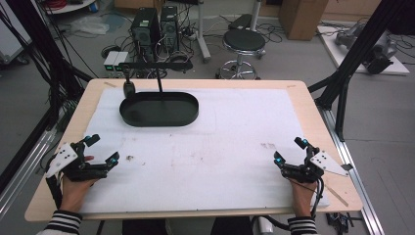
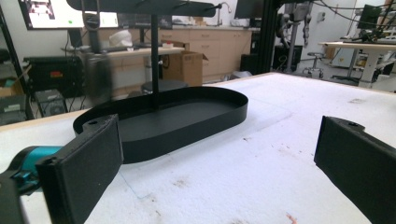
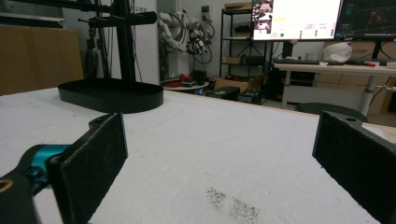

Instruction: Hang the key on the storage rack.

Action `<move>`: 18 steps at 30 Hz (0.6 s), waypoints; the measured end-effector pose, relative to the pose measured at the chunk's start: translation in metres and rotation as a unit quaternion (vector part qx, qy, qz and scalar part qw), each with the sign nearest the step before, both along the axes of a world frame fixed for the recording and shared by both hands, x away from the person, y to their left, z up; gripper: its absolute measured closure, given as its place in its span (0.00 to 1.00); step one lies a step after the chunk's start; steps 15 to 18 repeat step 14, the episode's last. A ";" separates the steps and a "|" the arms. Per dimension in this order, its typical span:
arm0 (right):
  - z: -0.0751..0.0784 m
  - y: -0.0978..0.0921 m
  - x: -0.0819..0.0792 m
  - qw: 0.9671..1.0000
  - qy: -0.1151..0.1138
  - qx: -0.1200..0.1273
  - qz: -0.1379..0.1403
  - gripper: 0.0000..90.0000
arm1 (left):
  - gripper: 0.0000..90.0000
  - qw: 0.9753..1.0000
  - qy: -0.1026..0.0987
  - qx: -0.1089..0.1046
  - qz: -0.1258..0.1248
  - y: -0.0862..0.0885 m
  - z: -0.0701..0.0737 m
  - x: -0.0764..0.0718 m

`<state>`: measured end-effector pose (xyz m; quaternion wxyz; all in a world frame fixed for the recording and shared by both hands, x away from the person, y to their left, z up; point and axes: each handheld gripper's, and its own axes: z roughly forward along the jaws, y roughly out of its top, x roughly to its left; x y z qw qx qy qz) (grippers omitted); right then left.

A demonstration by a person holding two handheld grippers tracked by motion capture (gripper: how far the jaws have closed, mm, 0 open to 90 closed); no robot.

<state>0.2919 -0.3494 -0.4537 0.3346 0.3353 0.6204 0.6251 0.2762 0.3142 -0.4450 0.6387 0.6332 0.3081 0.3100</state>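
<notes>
The black oval metal tray [image 1: 159,110], from which a thin black post with a crossbar [image 1: 159,84] rises, is set toward the far left of the white foam-covered table [image 1: 235,147]. A small dark object [image 1: 128,88] is seen hanging from the crossbar just beyond the tray's far left rim; what it is cannot be told. Nothing is seen lying inside the tray. Well short of the tray, at the table's near left edge, the left gripper [image 1: 101,152] is held with its jaws wide apart and nothing between them, pointed at the tray. Far to the tray's right, near the table's near right corner, the right gripper [image 1: 289,151] is likewise spread wide and empty. The work is judged not yet begun: nothing is grasped, and the tray is untouched.
</notes>
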 end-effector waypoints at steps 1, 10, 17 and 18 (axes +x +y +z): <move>0.000 0.000 0.000 1.000 0.000 0.000 -0.001 0.02 | 0.02 1.000 -0.003 0.002 -0.002 0.000 -0.002 -0.001; 0.000 0.000 -0.001 1.000 0.001 0.000 -0.002 0.02 | 0.02 1.000 -0.014 -0.008 0.017 0.001 -0.010 -0.005; 0.000 0.000 -0.001 1.000 0.001 0.000 -0.002 0.02 | 0.02 1.000 -0.016 -0.005 0.022 0.000 -0.010 -0.006; 0.000 0.000 -0.001 1.000 0.001 0.000 -0.002 0.02 | 0.02 1.000 -0.016 -0.005 0.022 0.000 -0.010 -0.006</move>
